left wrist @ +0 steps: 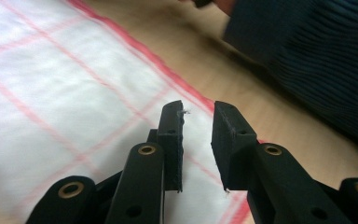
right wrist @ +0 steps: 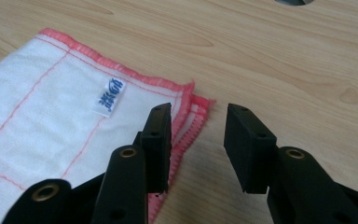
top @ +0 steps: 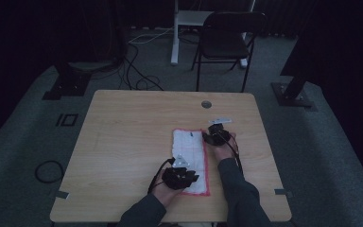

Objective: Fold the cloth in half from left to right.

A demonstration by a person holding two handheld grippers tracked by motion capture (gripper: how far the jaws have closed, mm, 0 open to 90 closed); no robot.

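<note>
A dim room is surrounding the wooden worktop (top: 123,142), with a black folding chair (top: 227,40) standing beyond its far edge and cables trailing over the grey carpet. A round grommet (top: 206,104) is sitting near the far edge of the wood. On the worktop, right of centre, a folded white cloth (top: 189,156) with a red hem and a thin red grid is lying flat, its long side running away from the person. It is looking soft, light and limp, likely to sag once lifted; the doubled hem corners seem the best places to pinch. The left gripper (left wrist: 198,144) is hovering released over the cloth's near right edge. The right gripper (right wrist: 198,144) is waiting released at the far right corner, beside a small blue label (right wrist: 110,95).
</note>
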